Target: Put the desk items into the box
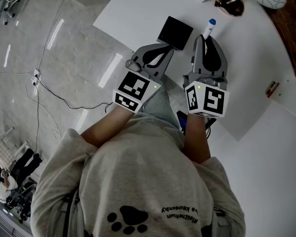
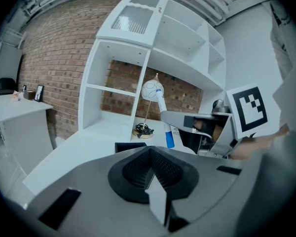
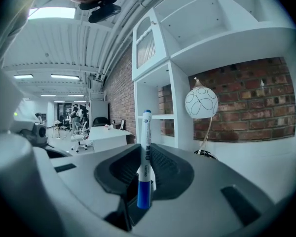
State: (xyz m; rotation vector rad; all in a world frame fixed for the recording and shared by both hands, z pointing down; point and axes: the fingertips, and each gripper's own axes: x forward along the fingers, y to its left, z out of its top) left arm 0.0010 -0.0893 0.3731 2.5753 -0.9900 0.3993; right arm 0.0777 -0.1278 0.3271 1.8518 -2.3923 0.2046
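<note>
Mid-carry over white desk [image 1: 138, 14]: R claw [image 3: 148, 154] clamped on blue-capped marker [image 1: 209, 27]. L claw [image 2: 150, 157] alongside, closed on thin white piece [image 2: 158, 201], unidentifiable. Marker long axis near-to-far along jaws, blue end pointing far, past tips. Next, prob.: swing left over black box [image 1: 175, 32] just beyond L claw, tip down, release.

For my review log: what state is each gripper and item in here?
right gripper: shut on the marker.
marker: capped, upright between the jaws.
left gripper: jaws together, nothing clearly held.
black box: on the desk, just ahead of the left gripper; open or closed unclear.
</note>
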